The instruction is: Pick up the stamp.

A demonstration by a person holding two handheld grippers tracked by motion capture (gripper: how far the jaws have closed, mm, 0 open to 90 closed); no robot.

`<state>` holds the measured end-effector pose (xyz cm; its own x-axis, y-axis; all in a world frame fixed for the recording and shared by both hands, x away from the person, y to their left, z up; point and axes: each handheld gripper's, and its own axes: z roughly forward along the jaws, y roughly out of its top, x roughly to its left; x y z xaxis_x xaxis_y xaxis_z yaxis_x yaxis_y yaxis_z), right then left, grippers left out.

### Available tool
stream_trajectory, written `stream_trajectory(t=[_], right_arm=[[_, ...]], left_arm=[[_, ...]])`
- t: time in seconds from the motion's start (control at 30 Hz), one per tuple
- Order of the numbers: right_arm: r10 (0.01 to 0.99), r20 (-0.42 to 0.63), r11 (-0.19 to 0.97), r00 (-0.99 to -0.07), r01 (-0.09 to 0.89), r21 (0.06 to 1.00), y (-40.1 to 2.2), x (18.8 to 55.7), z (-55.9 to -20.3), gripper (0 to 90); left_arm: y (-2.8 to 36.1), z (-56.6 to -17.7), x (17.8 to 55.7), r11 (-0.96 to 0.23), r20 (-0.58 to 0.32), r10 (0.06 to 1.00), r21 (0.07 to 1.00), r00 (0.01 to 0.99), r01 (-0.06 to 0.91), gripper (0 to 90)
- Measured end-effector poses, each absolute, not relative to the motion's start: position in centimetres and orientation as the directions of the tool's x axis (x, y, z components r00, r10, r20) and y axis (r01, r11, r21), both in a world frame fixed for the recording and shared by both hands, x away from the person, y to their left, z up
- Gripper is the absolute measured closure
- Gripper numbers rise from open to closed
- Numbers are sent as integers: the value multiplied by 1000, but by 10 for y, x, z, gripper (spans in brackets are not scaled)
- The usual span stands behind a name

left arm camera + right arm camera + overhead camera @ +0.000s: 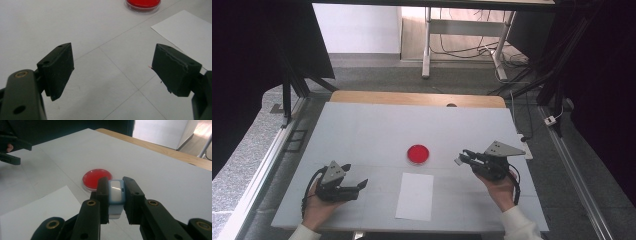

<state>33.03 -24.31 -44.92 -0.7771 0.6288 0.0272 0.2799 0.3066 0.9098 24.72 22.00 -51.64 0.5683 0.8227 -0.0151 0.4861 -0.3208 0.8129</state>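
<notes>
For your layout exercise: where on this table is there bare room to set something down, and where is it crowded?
Bare: the far half beyond the red dish, and the left side beside it. Crowded: the near middle, where the white sheet lies between the left tool and right tool.

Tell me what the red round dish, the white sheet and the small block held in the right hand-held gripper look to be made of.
Red round dish: probably clear glossy plastic or glass over red contents, since its rim looks see-through and shiny.
White sheet: likely matte paper, flat, thin and without glare.
Small block, clamped in the right hand-held gripper: seemingly smooth pale blue plastic with a shiny white face; not certain.
</notes>
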Motion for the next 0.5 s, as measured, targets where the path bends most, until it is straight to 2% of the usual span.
stream_trajectory(t=[0.5], right_arm=[[574,25,336,-819,263,904,-212,324,-455,752]], left_arm=[[217,-517,254,-314,-28,815,819,578,481,180]])
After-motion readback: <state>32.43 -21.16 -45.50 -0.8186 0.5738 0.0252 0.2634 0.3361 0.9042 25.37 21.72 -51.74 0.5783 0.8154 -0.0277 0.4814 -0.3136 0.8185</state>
